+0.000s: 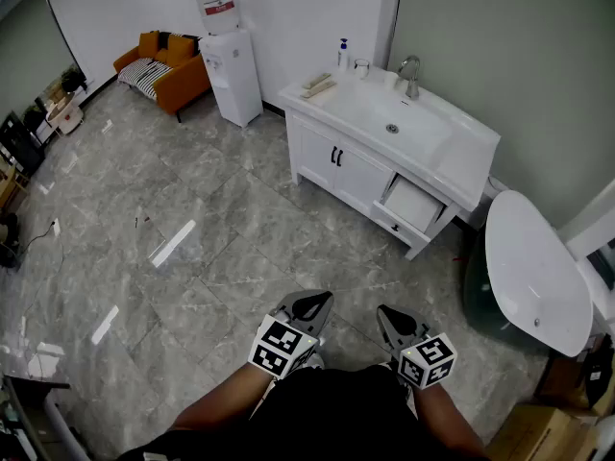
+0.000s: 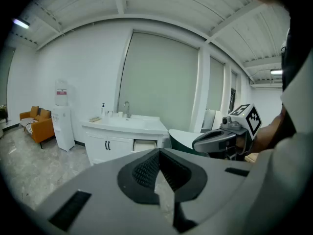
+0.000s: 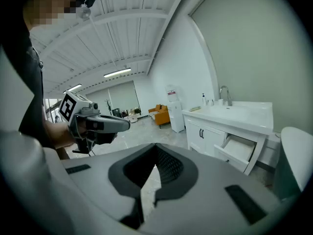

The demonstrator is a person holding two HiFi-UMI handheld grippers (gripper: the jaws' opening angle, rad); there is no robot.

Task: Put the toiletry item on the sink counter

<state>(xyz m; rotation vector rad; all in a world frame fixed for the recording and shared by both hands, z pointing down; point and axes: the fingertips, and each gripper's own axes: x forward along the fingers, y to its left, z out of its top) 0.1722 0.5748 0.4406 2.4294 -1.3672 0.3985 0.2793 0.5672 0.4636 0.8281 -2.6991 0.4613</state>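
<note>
Both jaws are shut tight with nothing between them. The left gripper (image 1: 309, 307) and right gripper (image 1: 392, 319) sit at the bottom centre of the head view, well apart from the counter (image 1: 461, 157) in the upper right. We hold no toiletry item, and we cannot tell which one is meant. A bottle (image 1: 343, 54) stands at the counter's upper left corner, near a cup (image 1: 361, 66) and a flat tray (image 1: 317, 86).

As we judge it, the main risk is picking the wrong thing, or reaching in with closed jaws and knocking the bottle or cup into the sink (image 1: 389, 123). The open drawer (image 1: 411, 205) juts from the cabinet's lower right and could catch a gripper on approach.

The drawer looks white and bare inside, though its back is hidden. The sink is empty. The cup's contents are too small to tell.
</note>
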